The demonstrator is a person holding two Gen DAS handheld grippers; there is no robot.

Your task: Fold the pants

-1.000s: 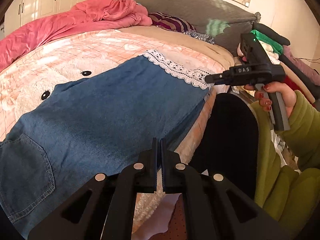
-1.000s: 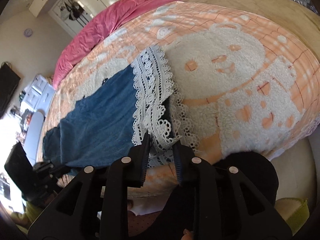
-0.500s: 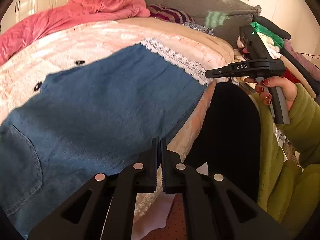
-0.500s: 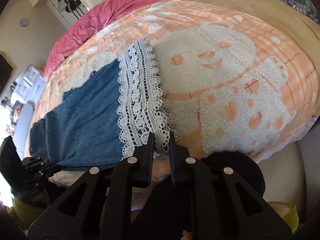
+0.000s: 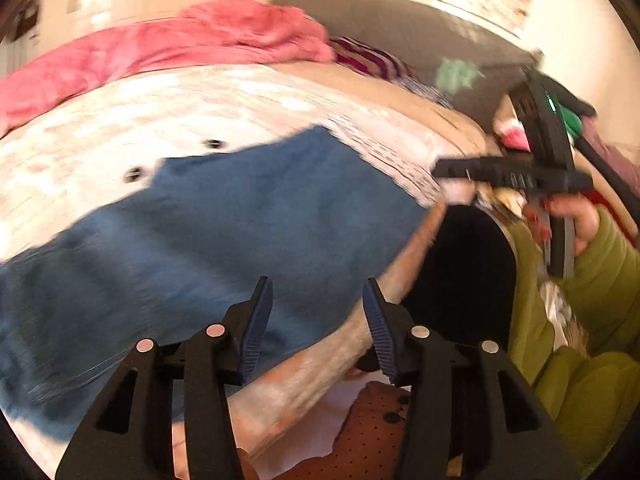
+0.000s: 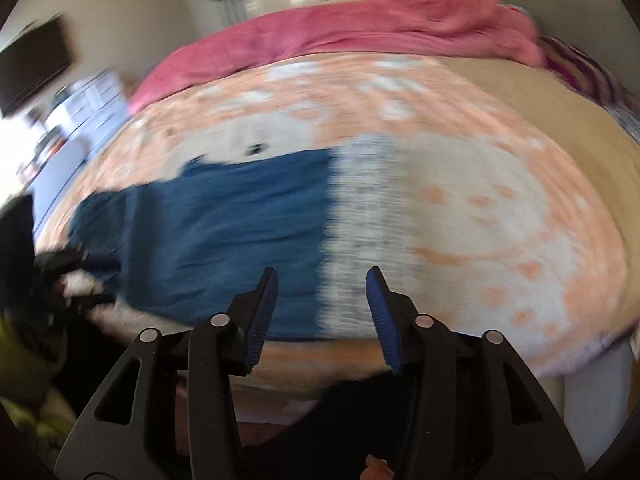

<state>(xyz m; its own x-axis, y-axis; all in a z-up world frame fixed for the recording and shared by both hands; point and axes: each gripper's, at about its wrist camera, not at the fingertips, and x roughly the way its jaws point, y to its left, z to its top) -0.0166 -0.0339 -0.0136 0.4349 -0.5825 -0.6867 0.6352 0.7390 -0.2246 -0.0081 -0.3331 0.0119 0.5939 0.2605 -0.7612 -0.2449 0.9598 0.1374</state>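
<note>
Blue denim pants (image 5: 208,240) with a white lace hem (image 5: 400,160) lie flat across the bed; in the right wrist view the denim (image 6: 224,232) and the lace hem (image 6: 364,232) are blurred. My left gripper (image 5: 318,292) is open and empty over the near edge of the denim. My right gripper (image 6: 320,284) is open and empty above the lace hem's near edge; it also shows in the left wrist view (image 5: 452,170), beside the hem. Both views are motion-blurred.
The pants lie on a peach and white plush blanket (image 6: 500,220). A pink duvet (image 5: 180,52) is heaped at the far side, with a striped pillow (image 5: 372,60) and grey headboard (image 5: 400,24). The bed's near edge (image 5: 320,372) drops off below my left gripper.
Both grippers have opened from shut or nearly shut. Both cameras have swung, so the pants sit more central in each view.
</note>
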